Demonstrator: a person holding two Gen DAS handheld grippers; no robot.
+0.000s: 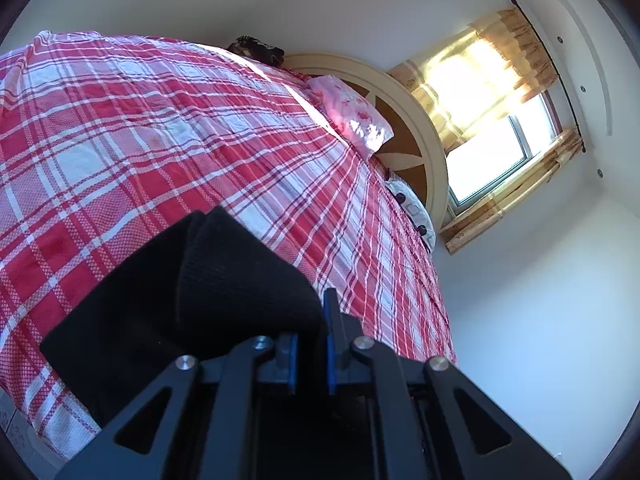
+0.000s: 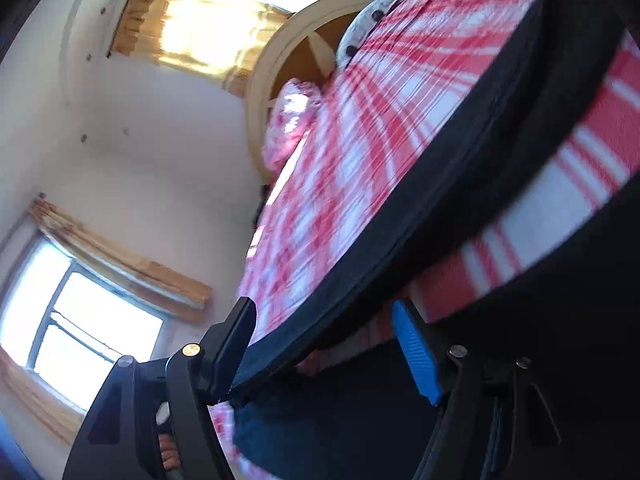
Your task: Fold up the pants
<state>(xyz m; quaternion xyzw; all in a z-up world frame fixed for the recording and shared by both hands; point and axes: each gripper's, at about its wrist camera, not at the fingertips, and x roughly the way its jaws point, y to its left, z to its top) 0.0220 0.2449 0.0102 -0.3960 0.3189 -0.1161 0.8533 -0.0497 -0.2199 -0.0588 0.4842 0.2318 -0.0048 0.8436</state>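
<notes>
The black pants (image 1: 168, 300) lie on a bed covered by a red-and-white plaid bedspread (image 1: 140, 128). In the left wrist view the dark knit fabric fills the 8 o'clock part of the frame, bunched up against the left gripper (image 1: 312, 344). Its jaws stand nearly together, blue pads a narrow gap apart, with the black fabric running down between them: the pants are pinched in this gripper.

In the right wrist view a long seamed edge of the pants (image 2: 460, 200) runs as a taut band from 1 o'clock down to 6 o'clock, lifted clear of the bedspread (image 2: 380, 120), with more dark fabric spread at 4 o'clock. The band passes between the fingers of the right gripper (image 2: 332, 344). Its jaws stand wide apart, the black finger at 7 o'clock touching the band's lower end, the blue-padded finger at 5 o'clock apart from it. Nothing is clamped. This view is motion-blurred.

Beyond the bedspread, a pink floral pillow (image 1: 352, 112) lies at the head of the bed against a round cream-and-brown headboard (image 1: 408, 120). A sunlit window (image 1: 492, 160) with yellow curtains (image 1: 480, 76) sits at 2 o'clock in the left view. The right view shows a second window (image 2: 80, 320) at 8 o'clock.
</notes>
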